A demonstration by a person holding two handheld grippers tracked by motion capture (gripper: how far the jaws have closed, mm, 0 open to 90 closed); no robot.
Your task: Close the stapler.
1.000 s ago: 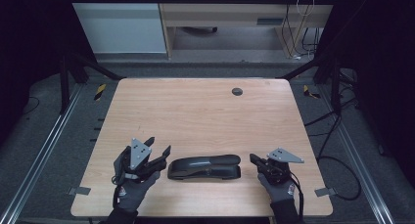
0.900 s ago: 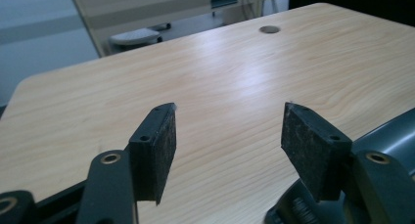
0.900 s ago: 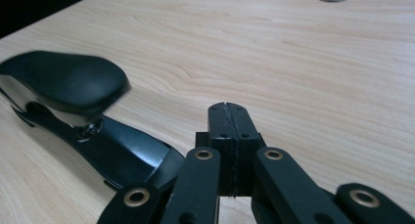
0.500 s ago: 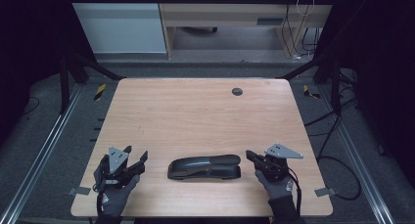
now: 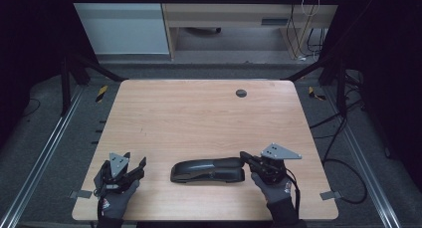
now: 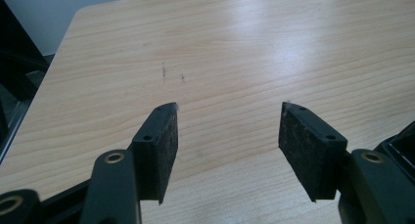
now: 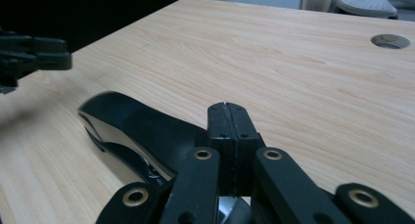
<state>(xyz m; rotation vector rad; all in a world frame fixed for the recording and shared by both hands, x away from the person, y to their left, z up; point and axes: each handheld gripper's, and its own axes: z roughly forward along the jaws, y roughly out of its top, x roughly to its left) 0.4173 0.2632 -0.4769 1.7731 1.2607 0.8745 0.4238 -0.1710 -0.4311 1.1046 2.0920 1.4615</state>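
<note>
A long black stapler (image 5: 208, 171) lies flat near the front edge of the wooden table (image 5: 199, 113). My right gripper (image 5: 245, 157) sits at its right end, jaws pressed together with nothing between them. In the right gripper view the shut pads (image 7: 229, 109) hover just over the stapler's near end (image 7: 142, 131). My left gripper (image 5: 135, 161) is at the front left corner, a hand's width left of the stapler and apart from it. In its own view the left gripper (image 6: 227, 121) stands open over bare wood. It appears again as the left gripper (image 7: 34, 55) at the far left of the right gripper view.
A round cable hole (image 5: 241, 93) sits at the table's far side, right of the middle. Black frame posts and rails flank the table. Cables lie on the floor at the right (image 5: 343, 163). A shelf unit (image 5: 234, 19) stands beyond the far edge.
My left gripper has moved left and toward the front edge, away from the stapler. The right gripper has lifted slightly and edged toward the stapler's right end.
</note>
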